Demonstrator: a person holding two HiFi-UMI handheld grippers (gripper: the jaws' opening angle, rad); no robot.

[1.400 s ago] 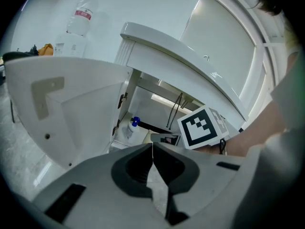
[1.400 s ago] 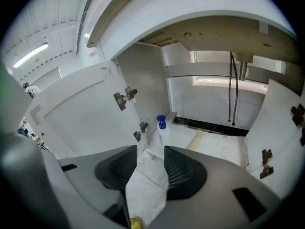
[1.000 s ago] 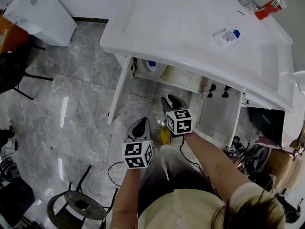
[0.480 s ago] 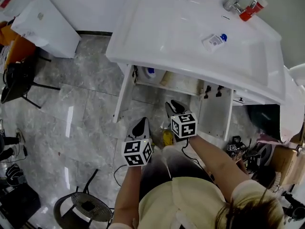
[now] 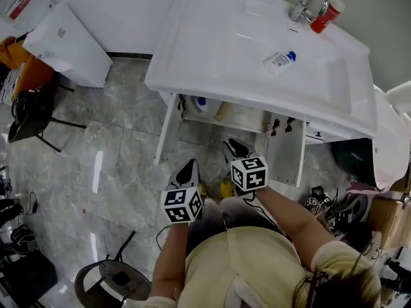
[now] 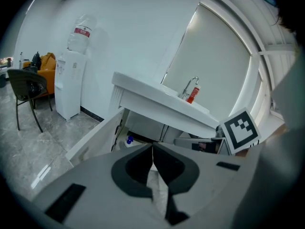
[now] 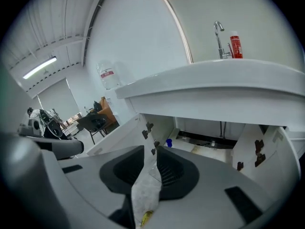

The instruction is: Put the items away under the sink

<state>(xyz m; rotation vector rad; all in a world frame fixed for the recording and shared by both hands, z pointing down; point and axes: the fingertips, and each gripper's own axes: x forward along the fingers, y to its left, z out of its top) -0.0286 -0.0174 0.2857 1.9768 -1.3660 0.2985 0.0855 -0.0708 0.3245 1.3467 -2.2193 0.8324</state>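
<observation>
The cabinet under the white sink (image 5: 212, 50) stands with both doors open; its left door (image 5: 168, 128) and right door (image 5: 290, 154) swing outward. My right gripper (image 5: 234, 149) (image 7: 151, 149) is shut on a thin clear plastic bag (image 7: 145, 191) with something yellow in it; the bag (image 5: 224, 187) hangs below the jaws, in front of the cabinet. My left gripper (image 5: 187, 171) (image 6: 152, 148) is beside it, jaws closed together with nothing seen between them. A blue-capped bottle (image 5: 202, 101) (image 7: 168, 142) stands inside the cabinet at the left.
A small blue-capped bottle (image 5: 279, 59) lies on the sink top, and a red bottle (image 5: 326, 15) stands by the faucet (image 5: 307, 5). A white water dispenser (image 5: 69, 43) and black chair (image 5: 31, 117) are at the left, a stool (image 5: 109, 280) below, clutter (image 5: 347, 210) at the right.
The head view has pulled back, showing more of the sink top. Both grippers stay in front of the open cabinet, the right one still shut on the bag.
</observation>
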